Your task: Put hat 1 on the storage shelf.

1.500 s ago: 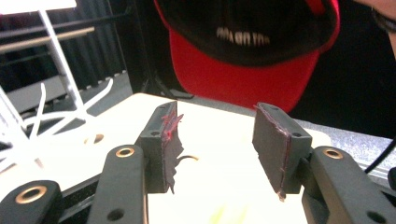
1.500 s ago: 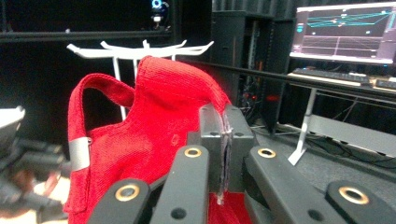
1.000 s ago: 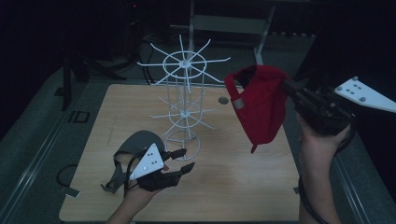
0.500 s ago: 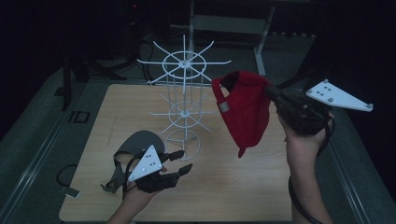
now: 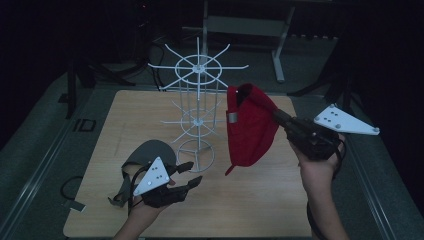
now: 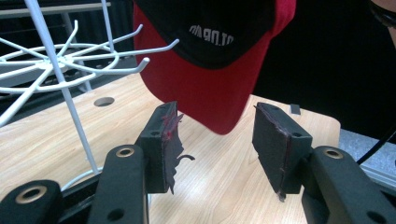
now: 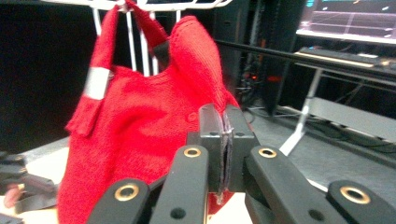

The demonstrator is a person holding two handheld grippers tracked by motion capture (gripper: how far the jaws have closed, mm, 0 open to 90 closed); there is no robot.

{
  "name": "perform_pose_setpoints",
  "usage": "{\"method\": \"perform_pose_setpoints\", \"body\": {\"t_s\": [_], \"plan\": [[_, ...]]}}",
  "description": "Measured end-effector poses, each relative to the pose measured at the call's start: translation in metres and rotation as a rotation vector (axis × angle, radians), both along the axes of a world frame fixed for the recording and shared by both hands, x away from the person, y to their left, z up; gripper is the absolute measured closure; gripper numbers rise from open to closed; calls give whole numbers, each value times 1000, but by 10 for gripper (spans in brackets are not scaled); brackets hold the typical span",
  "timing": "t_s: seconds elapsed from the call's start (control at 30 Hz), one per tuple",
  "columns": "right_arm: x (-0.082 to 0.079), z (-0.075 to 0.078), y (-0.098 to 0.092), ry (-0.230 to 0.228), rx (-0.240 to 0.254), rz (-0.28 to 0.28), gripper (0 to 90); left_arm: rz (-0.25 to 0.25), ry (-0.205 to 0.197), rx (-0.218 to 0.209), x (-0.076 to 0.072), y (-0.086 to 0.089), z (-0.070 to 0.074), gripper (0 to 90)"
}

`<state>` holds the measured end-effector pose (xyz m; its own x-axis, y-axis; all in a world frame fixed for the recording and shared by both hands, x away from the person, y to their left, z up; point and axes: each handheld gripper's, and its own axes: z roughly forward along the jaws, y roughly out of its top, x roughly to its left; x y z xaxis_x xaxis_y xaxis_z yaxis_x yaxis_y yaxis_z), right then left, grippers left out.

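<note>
A red cap (image 5: 250,125) hangs in the air to the right of a white wire rack (image 5: 197,107), its strap end up near the rack's upper arms. My right gripper (image 5: 277,116) is shut on the cap's crown (image 7: 154,126), the two pads pressed together on the fabric. My left gripper (image 5: 192,172) rests low over the table's near left, its jaws apart with nothing between them; past its pads (image 6: 163,140) the cap's brim (image 6: 210,84) hangs above the wood. A grey cap (image 5: 147,152) lies on the table just behind the left hand.
The rack's round base (image 5: 196,155) stands mid-table on the wooden tabletop (image 5: 250,200). Its spokes (image 6: 88,51) reach out towards the cap. A small hole (image 6: 103,101) marks the tabletop. Dark stands and a metal frame (image 5: 250,25) sit beyond the far edge.
The right gripper has carried the red cap leftward and down, closer to the rack. The left gripper and the grey cap have stayed where they were.
</note>
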<state>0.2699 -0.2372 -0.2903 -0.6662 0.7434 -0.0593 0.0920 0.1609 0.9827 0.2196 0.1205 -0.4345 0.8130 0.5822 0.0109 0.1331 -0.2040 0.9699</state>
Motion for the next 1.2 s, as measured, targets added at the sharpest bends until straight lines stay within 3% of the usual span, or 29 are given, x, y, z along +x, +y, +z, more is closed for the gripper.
{"method": "perform_pose_setpoints", "body": {"t_s": [0.37,0.6,0.7,0.93,1.2], "plan": [[-8,-15,-10,19,23,46,797,15,7,6,-2,3,-4,513],[-16,-22,-24,7,37,68,576,34,16,-13,-4,12,-4,513],[-21,-28,-33,3,9,46,494,43,11,-7,-5,16,-3,513],[-20,-59,-57,74,6,33,355,81,10,2,-9,32,-3,513],[-14,-104,-80,138,-6,-68,245,138,9,-8,-15,57,-5,513]]}}
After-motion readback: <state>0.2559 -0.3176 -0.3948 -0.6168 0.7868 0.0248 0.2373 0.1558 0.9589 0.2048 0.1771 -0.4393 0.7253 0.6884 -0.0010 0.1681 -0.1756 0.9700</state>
